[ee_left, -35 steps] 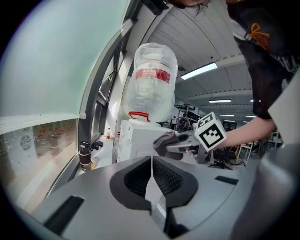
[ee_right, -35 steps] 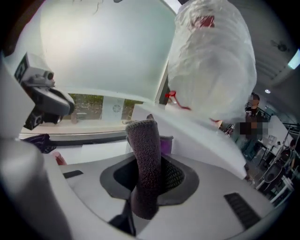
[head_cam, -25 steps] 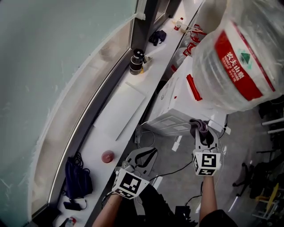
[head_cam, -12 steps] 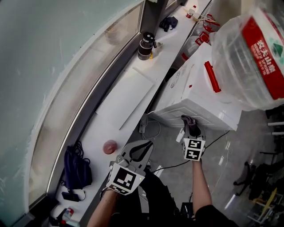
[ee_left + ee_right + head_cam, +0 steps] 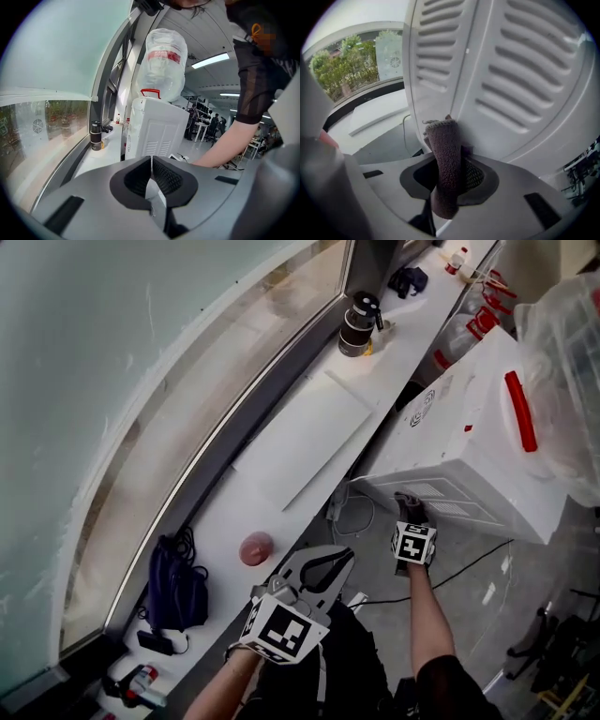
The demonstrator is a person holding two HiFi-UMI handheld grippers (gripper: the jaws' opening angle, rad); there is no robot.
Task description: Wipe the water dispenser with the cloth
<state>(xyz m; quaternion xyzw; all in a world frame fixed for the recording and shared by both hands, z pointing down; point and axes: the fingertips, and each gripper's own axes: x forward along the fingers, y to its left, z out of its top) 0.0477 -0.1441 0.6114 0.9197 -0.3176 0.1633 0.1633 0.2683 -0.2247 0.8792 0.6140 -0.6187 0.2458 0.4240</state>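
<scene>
The right hand-held gripper is clamped on a brown fleecy cloth, which is pressed against the louvred lower panel of the white box-shaped water dispenser. The left hand-held gripper is held with its jaws together and nothing between them, nearer and to the left, beside the white counter. Since a second earlier, the cloth has been carried leftward along the panel's low edge.

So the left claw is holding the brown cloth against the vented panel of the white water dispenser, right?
No, it's the right claw holding the brown cloth against the vented panel of the water dispenser; the right gripper view shows it.
</scene>
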